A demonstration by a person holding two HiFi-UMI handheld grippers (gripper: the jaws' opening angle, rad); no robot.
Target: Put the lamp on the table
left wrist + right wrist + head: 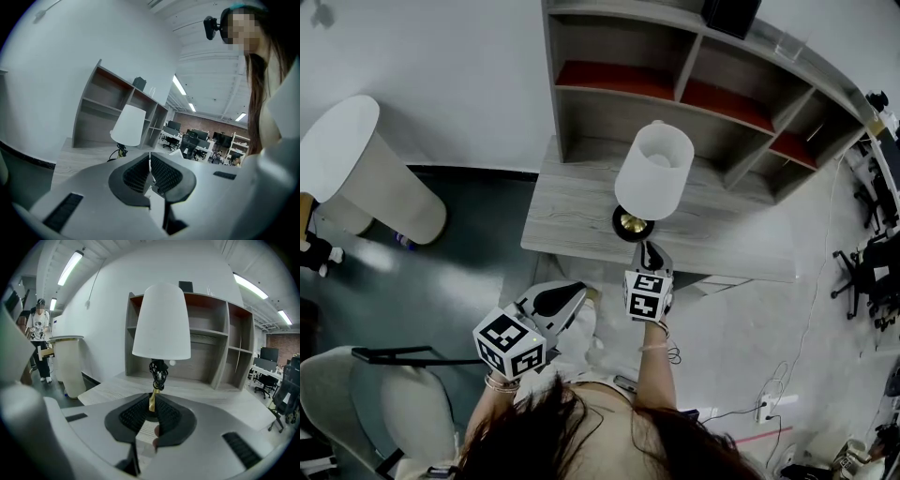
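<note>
Both closed: right gripper (153, 403) on the lamp (161, 322) at the wood-grain table (577, 206), left gripper (150, 158) empty.

Cool light from ceiling strip lights (70, 268), fisheye-warped edges, dark corners

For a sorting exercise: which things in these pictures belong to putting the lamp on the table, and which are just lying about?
Belongs to the job:
lamp, clamped at its stem by the right gripper
table

Just about:
left gripper, shut and empty
shelf unit
white cylinder
office chairs
</note>
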